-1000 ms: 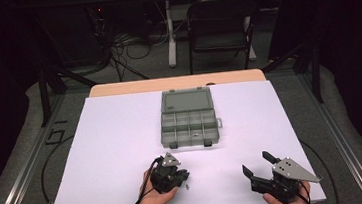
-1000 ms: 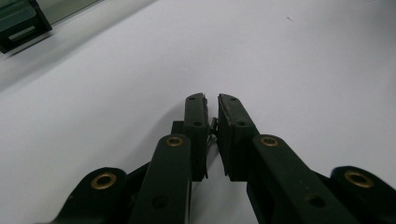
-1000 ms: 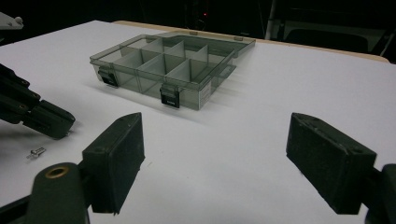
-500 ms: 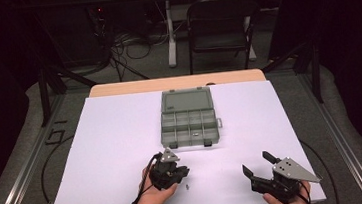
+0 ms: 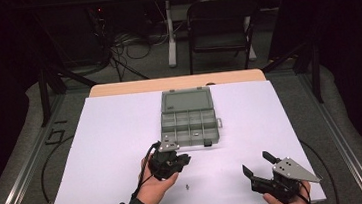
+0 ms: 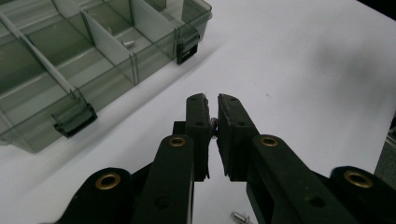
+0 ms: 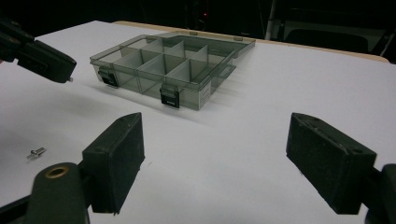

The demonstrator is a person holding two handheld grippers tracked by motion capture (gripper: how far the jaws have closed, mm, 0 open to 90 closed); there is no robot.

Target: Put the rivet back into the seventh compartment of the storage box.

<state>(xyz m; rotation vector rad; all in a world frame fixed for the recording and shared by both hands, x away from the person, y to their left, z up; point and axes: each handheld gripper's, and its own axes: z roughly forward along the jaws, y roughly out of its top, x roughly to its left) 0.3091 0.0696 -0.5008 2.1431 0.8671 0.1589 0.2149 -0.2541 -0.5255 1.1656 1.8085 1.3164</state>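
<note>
The work in hand looks like sorting small screws into the box (image 5: 189, 121), which sits open mid-table with its lid laid back; the left gripper (image 6: 212, 100) is pinched nearly closed on a screw (image 6: 214, 125), a sliver of metal showing between its pads, and in the high view it hangs just short of the box's near edge, above the white sheet (image 5: 98, 155); one screw in the box (image 6: 128, 44) already lies in a near-row compartment, so that much is done as far as I can judge; a loose screw (image 5: 187, 186) lies on the sheet near the person's left wrist, seen also at the bottom of the left gripper view and far left in the right gripper view; what is left: carry the held screw over the wall and drop it in, then fetch the loose one; the right gripper (image 7: 215, 154) has its jaws spread wide and empty, low over the sheet at the near right, well apart from the box; against the frame a second ago, the left gripper has drawn a little closer to the box, while the right gripper and the box have not moved
</note>
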